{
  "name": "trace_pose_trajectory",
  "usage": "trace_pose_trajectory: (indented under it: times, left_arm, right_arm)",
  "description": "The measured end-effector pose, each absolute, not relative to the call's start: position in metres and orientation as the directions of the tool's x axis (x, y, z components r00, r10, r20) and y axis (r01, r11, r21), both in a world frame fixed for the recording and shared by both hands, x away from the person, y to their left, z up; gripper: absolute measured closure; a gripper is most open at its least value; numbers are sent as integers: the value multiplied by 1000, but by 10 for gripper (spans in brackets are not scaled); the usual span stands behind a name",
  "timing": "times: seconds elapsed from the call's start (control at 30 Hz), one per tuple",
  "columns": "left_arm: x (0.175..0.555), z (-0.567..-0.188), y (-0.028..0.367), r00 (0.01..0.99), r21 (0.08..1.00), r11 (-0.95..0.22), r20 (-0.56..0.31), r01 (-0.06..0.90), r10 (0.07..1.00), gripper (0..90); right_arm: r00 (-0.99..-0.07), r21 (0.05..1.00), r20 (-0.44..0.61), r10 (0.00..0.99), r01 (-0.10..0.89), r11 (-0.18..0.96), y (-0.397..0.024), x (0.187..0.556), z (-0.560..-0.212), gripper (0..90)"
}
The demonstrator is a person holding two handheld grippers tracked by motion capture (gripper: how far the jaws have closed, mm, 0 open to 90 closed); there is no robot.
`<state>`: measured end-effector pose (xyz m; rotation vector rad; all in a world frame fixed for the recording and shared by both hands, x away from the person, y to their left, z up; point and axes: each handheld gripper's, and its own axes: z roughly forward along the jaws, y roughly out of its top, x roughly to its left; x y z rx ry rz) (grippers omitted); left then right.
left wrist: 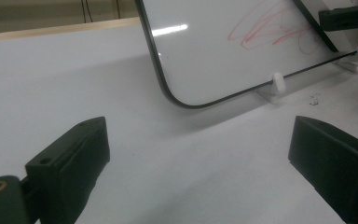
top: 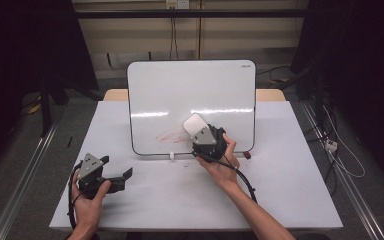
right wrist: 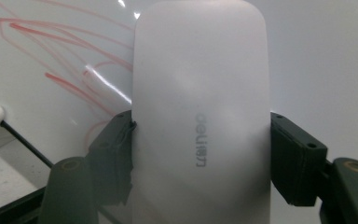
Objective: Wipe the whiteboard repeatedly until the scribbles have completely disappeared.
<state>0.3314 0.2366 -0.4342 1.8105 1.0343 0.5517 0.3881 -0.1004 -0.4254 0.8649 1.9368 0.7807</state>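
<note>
A white whiteboard (top: 190,95) stands tilted on the table, with red scribbles (top: 170,136) near its lower middle; the red scribbles (left wrist: 275,25) also appear in the left gripper view. My right gripper (top: 198,131) is shut on a white eraser (top: 195,123), holding it against the board just right of the marks. In the right gripper view the eraser (right wrist: 200,107) sits between both jaws, red scribbles (right wrist: 65,70) to its left. My left gripper (top: 122,176) rests open near the table's front left, nothing between its jaws (left wrist: 196,154).
The board (left wrist: 223,46) rests on small white feet (left wrist: 278,83). A small red object (top: 248,155) lies at the board's lower right corner. Dark specks (left wrist: 314,99) dot the white table (top: 290,190). Cables and dark floor surround the table.
</note>
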Motion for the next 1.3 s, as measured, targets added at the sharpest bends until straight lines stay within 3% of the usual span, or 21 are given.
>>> trace_pose_trajectory:
  times: [0.37, 0.77, 0.97, 1.3]
  left_arm:
    - [330, -434, 239, 539, 892, -189, -71, 411, 839, 52]
    - [329, -433, 241, 534, 893, -190, -64, 407, 843, 52]
    - [329, -434, 240, 539, 889, -202, -57, 410, 841, 52]
    - [330, -434, 238, 539, 891, -195, -63, 409, 840, 52]
  right_arm:
    - [-454, 766, -444, 773, 254, 590, -99, 387, -427, 321]
    - [-379, 820, -394, 837, 267, 506, -131, 409, -403, 320]
    - [-349, 821, -419, 839, 250, 514, -126, 405, -407, 320]
    - [-397, 795, -467, 790, 203, 571, -94, 391, -426, 320]
